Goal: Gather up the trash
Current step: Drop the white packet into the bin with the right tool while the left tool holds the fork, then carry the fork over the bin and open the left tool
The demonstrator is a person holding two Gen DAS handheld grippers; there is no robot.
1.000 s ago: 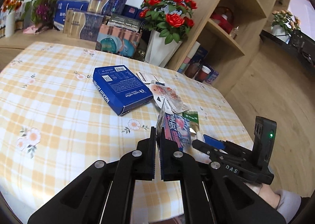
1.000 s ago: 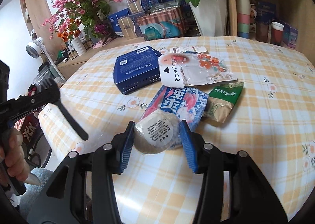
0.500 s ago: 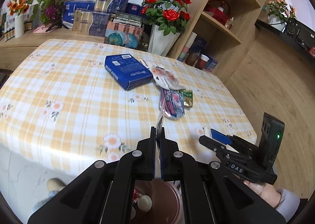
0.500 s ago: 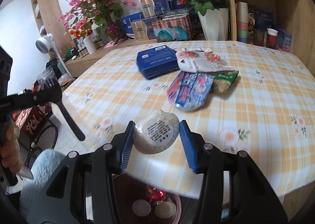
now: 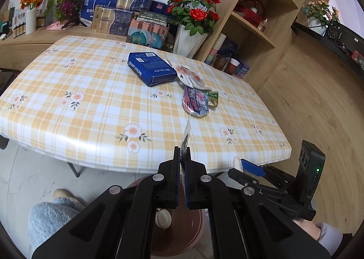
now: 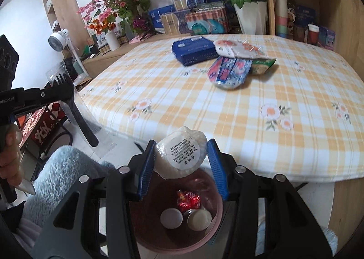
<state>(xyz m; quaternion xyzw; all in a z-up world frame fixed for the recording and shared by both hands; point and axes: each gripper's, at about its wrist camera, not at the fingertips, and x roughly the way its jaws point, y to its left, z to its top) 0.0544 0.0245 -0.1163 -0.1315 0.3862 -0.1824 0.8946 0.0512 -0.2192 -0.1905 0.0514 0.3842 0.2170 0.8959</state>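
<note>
Pinching a thin clear wrapper [image 5: 186,132] edge-on, the left gripper [image 5: 181,156] has its jaws pressed nearly together, the film standing up toward 12 o'clock past the near table [image 5: 95,108] edge. In the right wrist view this same gripper [image 6: 60,90] shows at 9 o'clock, off the table's corner, with the clear film and a black strip hanging from it over the floor. The right gripper [image 6: 182,156] is clamped on a round white packet [image 6: 180,156], its printed label facing the camera and its blue pads [image 6: 147,163] bearing on both sides. It hangs just outside the near table edge, directly above a pink bin [image 6: 216,231] on the floor; the bin's mouth is open at 6 o'clock, with a red wrapper [image 6: 188,198] and two round lids [image 6: 171,218] lying in the bottom. On the tablecloth, well beyond both grippers at 12 to 1 o'clock, lie a blue box [image 6: 193,50], a white pouch [image 6: 236,48] overlapping its right end, a pink-and-blue packet [image 6: 229,71] and a green sachet [image 6: 261,65], the last three touching in a cluster. Bare cloth lies between that cluster and the near edge. The person's pale blue fleece leg [image 6: 66,167] sits at 8 o'clock beside the bin.
</note>
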